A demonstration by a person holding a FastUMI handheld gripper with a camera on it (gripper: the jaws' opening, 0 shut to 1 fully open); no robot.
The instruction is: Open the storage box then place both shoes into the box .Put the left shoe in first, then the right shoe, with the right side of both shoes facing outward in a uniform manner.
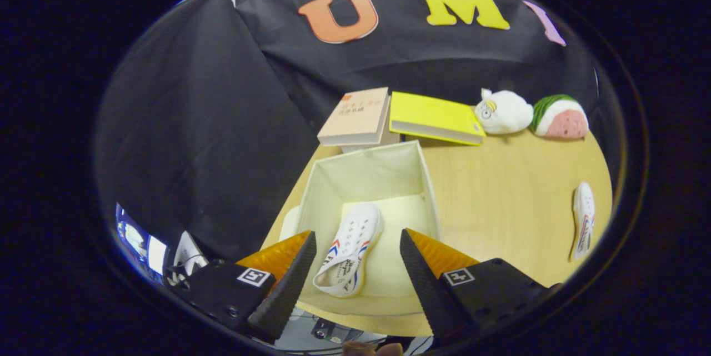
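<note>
Gripper: fingers spread wide, nothing between the pads, held above the box.
Box: open, white inside, near the left edge of the wooden table.
Shoe in box: white with red and blue stripes, lying on its side on the box floor, seen between the fingers.
Other shoe: on the table by the right edge, well apart from the box.
Books: tan book and yellow book at the far edge, behind the box.
Soft toys: white toy and green and pink toy at the far right corner.
</note>
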